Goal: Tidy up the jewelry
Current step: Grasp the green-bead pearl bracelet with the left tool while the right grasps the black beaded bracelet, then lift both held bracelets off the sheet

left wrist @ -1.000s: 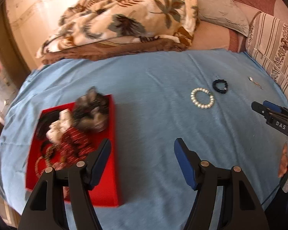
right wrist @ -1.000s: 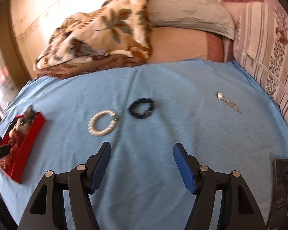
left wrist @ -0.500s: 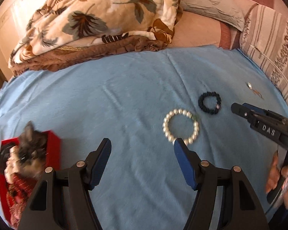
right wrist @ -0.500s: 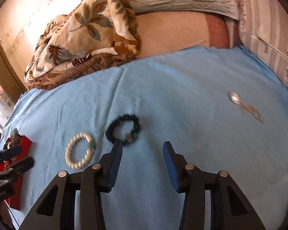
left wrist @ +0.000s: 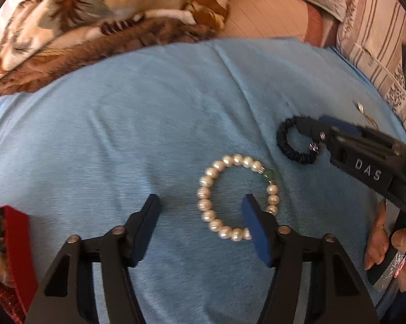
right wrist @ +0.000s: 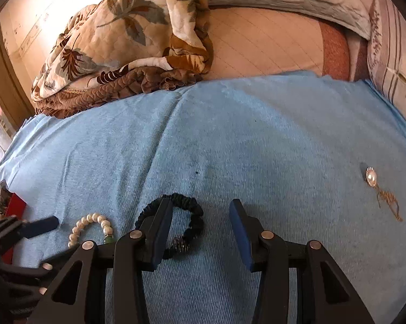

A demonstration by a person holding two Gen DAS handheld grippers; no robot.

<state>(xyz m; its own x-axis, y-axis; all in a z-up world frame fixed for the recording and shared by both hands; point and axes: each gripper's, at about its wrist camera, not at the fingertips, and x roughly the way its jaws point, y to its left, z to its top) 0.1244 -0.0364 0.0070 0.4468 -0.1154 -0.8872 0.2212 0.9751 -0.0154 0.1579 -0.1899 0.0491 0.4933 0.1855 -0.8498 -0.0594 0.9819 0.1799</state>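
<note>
1. Bed covered by a blue sheet [right wrist: 257, 135] carries everything; a leaf-print quilt [right wrist: 122, 40] and pillows lie at the far end.
2. At the left edge, a red jewelry tray [left wrist: 16, 243] already holds several pieces.
3. Left claw [left wrist: 200, 224] has its jaws apart. Its right finger sits inside the ring of the pearl bracelet [left wrist: 211, 172], and its left finger stands well outside.
4. Right claw [right wrist: 200, 232] is also spread. Its left finger sits inside the loop of the black bracelet [right wrist: 195, 216], its right finger outside on bare sheet.
5. A gold pendant on a chain [right wrist: 376, 186] lies well apart to the right, untouched.
6. Judged step: both claws are lining up pickups, 1 bracelet each. Next, each should lower, close across its band without pinching the sheet, then carry it to the tray.
</note>
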